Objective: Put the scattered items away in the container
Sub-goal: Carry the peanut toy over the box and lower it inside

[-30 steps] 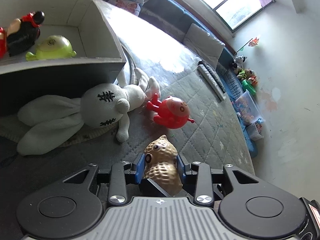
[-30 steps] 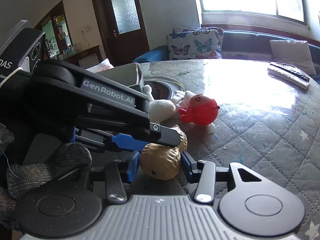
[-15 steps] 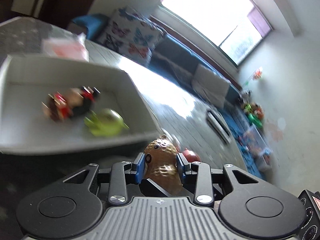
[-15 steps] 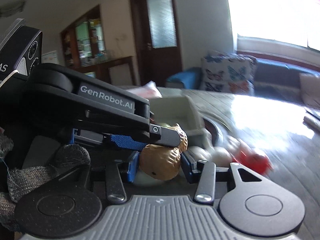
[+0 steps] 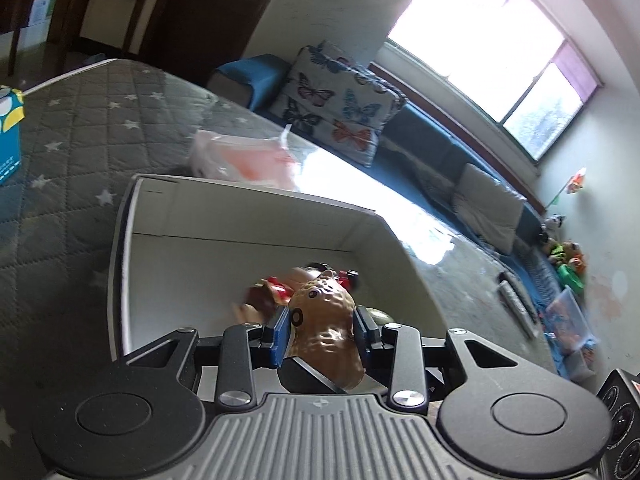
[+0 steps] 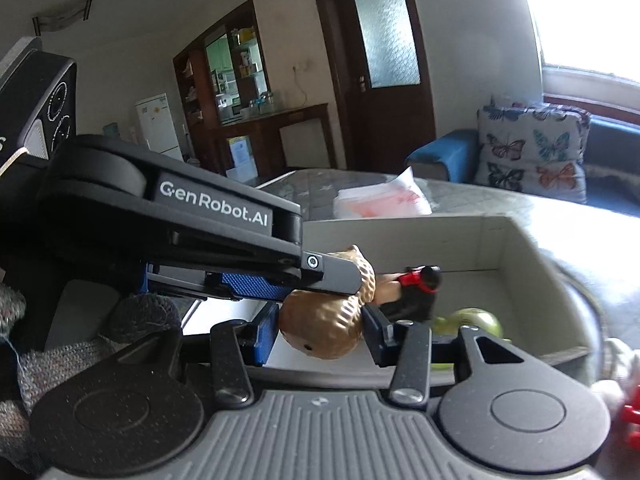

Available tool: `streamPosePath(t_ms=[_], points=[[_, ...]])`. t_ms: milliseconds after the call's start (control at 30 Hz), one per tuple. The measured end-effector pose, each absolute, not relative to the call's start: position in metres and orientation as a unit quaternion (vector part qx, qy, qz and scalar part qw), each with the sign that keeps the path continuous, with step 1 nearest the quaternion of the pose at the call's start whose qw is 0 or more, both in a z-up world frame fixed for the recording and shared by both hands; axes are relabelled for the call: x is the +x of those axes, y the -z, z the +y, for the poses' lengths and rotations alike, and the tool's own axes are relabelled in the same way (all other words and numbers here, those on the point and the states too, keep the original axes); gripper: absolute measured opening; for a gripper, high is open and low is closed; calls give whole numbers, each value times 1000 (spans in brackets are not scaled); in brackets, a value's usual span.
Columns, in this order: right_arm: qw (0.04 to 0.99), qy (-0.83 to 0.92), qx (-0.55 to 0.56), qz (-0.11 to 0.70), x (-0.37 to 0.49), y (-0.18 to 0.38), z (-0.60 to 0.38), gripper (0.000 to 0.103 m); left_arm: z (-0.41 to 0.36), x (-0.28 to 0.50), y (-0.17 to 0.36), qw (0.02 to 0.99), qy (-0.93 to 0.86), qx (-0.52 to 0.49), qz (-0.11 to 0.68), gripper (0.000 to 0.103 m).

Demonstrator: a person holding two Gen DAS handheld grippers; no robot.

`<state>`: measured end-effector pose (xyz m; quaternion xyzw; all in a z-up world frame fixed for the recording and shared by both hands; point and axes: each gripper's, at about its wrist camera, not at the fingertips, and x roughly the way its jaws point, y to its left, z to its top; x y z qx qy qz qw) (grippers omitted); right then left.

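Observation:
Both grippers are shut on one brown peanut toy (image 5: 326,320), which also shows in the right wrist view (image 6: 324,330). My left gripper (image 5: 322,330) and my right gripper (image 6: 318,332) hold it above the open grey box (image 5: 256,216). The left gripper's arm crosses the right wrist view from the left. Inside the box lie a red-and-black figure (image 6: 416,286) and a green round toy (image 6: 476,320). The figure shows in part behind the peanut in the left wrist view (image 5: 272,292).
A pink-and-white plastic bag (image 5: 244,156) lies just beyond the box on the quilted grey surface. A blue carton (image 5: 8,136) stands at the far left. A red toy (image 6: 630,416) and a white plush (image 6: 616,360) show at the right edge. A sofa with a butterfly cushion (image 5: 340,104) is behind.
Both grippers have lifted the peanut toy off the quilt and carried it over the box. The plush and red toy have dropped out of the left wrist view.

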<state>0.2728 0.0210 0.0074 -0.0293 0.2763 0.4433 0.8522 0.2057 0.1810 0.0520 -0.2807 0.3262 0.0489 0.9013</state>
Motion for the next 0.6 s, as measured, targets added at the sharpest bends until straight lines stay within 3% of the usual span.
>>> streamPosePath(t_ms=[600], points=[[828, -457, -58, 319, 280, 22, 50, 45, 190, 211, -29, 892, -84, -268, 355, 37]])
